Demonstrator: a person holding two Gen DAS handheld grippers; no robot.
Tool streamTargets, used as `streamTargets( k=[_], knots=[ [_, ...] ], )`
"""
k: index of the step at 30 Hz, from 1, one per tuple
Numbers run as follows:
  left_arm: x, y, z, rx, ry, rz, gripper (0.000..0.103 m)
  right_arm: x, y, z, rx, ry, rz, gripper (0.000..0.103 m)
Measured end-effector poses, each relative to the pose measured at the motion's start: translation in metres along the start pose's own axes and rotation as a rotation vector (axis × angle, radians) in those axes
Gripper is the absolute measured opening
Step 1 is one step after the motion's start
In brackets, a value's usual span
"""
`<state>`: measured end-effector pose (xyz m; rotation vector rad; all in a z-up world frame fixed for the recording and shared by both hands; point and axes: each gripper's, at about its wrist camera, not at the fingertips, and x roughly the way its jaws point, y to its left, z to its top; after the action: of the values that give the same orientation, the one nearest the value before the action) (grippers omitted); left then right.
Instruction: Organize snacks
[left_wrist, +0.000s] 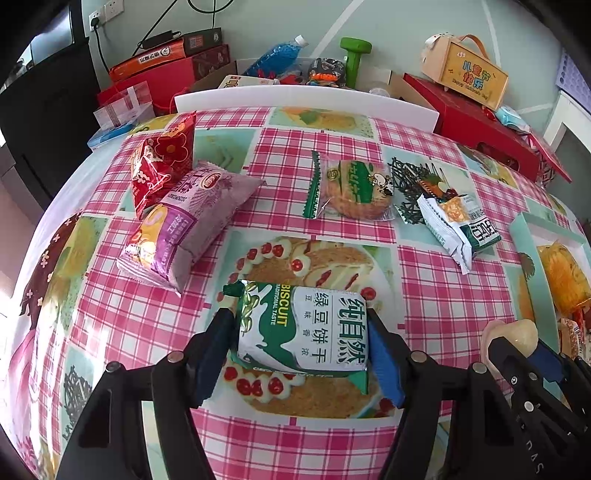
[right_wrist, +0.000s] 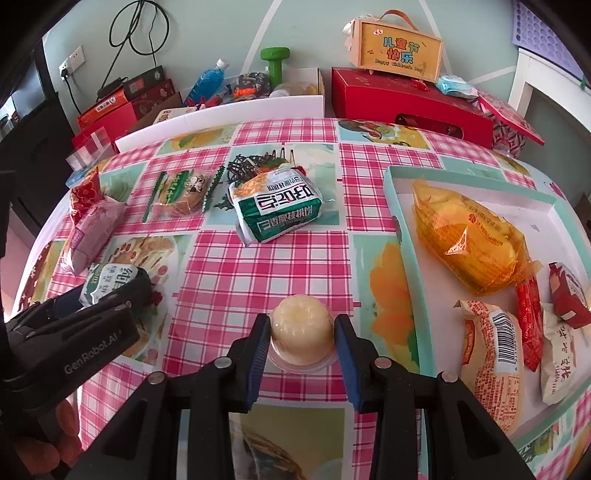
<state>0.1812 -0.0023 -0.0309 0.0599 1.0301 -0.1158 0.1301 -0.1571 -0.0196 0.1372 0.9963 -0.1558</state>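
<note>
Snacks on pink plaid tablecloth (left_wrist: 332, 140), L tool (left_wrist: 301, 332) clamps biscuit pack (left_wrist: 303, 325), R tool (right_wrist: 303, 332) clamps jelly cup (right_wrist: 302, 332).

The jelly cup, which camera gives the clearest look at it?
The right wrist view. There the jelly cup sits centred between the right gripper's blue pads, with its whole dome and clear rim visible. The left wrist view catches only part of it at the right edge, behind the right gripper's black frame.

Tray (left_wrist: 532, 236) cut off at right edge, red packet (left_wrist: 162, 162) partly behind purple packet (left_wrist: 192, 221)
</note>
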Motion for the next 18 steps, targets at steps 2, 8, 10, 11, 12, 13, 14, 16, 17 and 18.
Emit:
streamTargets(
  k=[2,8,10,11,12,13,14,16,17,18],
  knots=[
    [-0.001,0.0,0.0,-0.003,0.005,0.001,0.071,0.0,0.0,0.0,0.004,-0.005,0.005,0.038],
    [-0.005,0.001,0.0,-0.019,0.002,0.002,0.07,-0.006,-0.002,0.001,0.012,-0.034,0.016,0.037],
    [-0.01,0.002,0.002,-0.027,-0.016,-0.001,0.069,-0.012,-0.002,0.003,0.017,-0.064,0.026,0.037],
    [-0.014,0.003,0.003,-0.032,-0.032,-0.004,0.069,-0.016,-0.003,0.004,0.019,-0.079,0.03,0.037],
    [-0.017,0.003,0.003,-0.034,-0.041,-0.006,0.069,-0.02,-0.003,0.005,0.02,-0.094,0.032,0.036],
    [-0.02,0.003,0.004,-0.038,-0.053,-0.009,0.068,-0.023,-0.002,0.006,0.02,-0.109,0.035,0.033],
    [-0.025,0.003,0.005,-0.042,-0.066,-0.013,0.068,-0.028,-0.003,0.007,0.022,-0.129,0.037,0.021],
    [-0.032,0.004,0.006,-0.047,-0.091,-0.019,0.067,-0.036,-0.004,0.008,0.024,-0.156,0.043,0.02],
    [-0.037,0.004,0.007,-0.048,-0.103,-0.022,0.067,-0.039,-0.004,0.009,0.017,-0.162,0.043,0.02],
    [-0.038,0.004,0.007,-0.05,-0.107,-0.023,0.067,-0.039,-0.003,0.009,0.014,-0.164,0.039,0.02]
  ],
)
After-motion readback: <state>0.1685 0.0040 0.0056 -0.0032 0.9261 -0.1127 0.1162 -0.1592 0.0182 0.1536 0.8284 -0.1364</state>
